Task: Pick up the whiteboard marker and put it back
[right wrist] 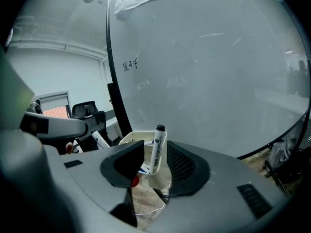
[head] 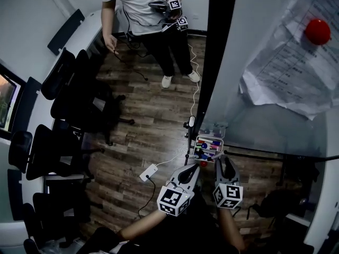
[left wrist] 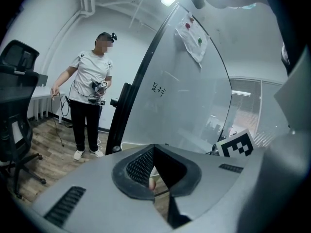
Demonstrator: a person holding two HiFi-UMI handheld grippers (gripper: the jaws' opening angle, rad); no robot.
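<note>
A white whiteboard marker [right wrist: 157, 147] with a black cap stands upright in the white marker box [right wrist: 127, 138], leaning on its near rim. It sits between the jaws of my right gripper [right wrist: 155, 150], which stand open with a gap on the marker's left side. In the head view the box [head: 209, 147] holds several coloured markers at the whiteboard's [head: 254, 62] lower edge, with the right gripper [head: 225, 166] just below it. My left gripper [head: 189, 174] hangs beside it at the left, shut and holding nothing [left wrist: 154, 152].
A person [head: 153, 15] with two grippers stands on the wooden floor at the back. Black office chairs [head: 69, 99] line a table at the left. A white power adapter [head: 149, 172] and cable lie on the floor. Papers [head: 296, 62] hang under a red magnet [head: 317, 31].
</note>
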